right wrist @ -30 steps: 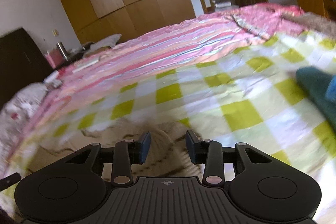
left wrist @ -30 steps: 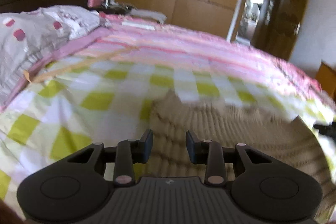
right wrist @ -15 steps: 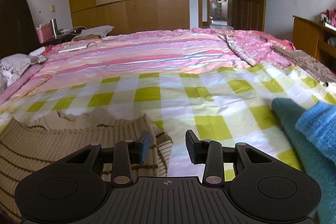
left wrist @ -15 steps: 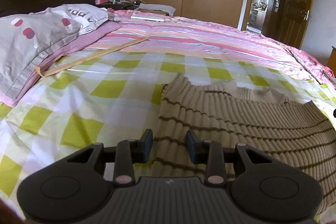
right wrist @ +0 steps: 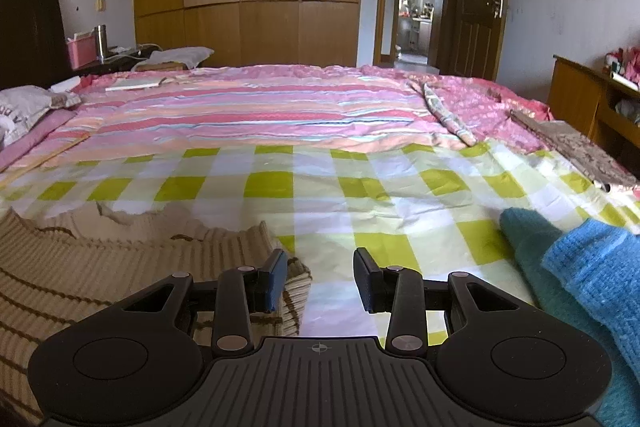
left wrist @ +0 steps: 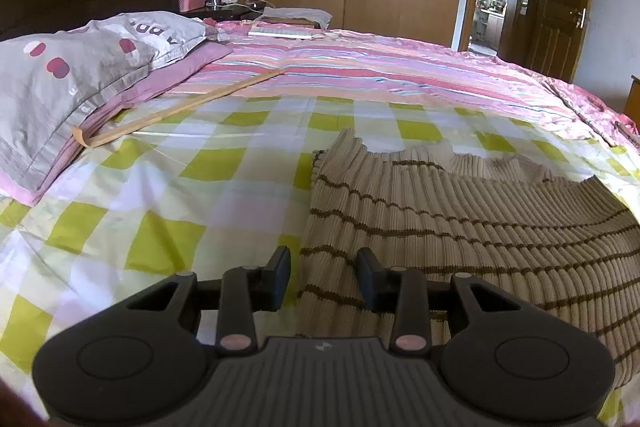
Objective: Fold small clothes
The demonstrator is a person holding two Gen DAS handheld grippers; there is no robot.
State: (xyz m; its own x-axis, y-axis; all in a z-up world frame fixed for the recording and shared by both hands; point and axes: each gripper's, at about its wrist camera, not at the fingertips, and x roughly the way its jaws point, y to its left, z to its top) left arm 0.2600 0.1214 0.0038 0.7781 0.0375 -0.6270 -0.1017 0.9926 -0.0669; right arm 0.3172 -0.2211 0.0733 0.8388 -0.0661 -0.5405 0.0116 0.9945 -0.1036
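A beige ribbed sweater with thin brown stripes [left wrist: 460, 223] lies flat on the green-and-white checked sheet [left wrist: 192, 187]. My left gripper [left wrist: 324, 277] is open and empty, its jaws straddling the sweater's left edge. In the right wrist view the same sweater [right wrist: 120, 267] lies at the lower left. My right gripper [right wrist: 320, 277] is open and empty, its left finger over the sweater's folded right edge and its right finger over bare sheet [right wrist: 400, 203].
A teal garment [right wrist: 532, 251] and a blue knit one [right wrist: 600, 275] lie at the right. A grey pillow [left wrist: 68, 83] and a long wooden stick [left wrist: 180, 109] lie at the left. A pink striped quilt [right wrist: 260, 111] covers the far bed; wardrobe, door and a wooden cabinet [right wrist: 592, 99] stand beyond.
Both grippers have swung level and settled, from a blurred tilted view to a steady one. They now sit slightly closer over the sweater's left and right edges. Both stay open.
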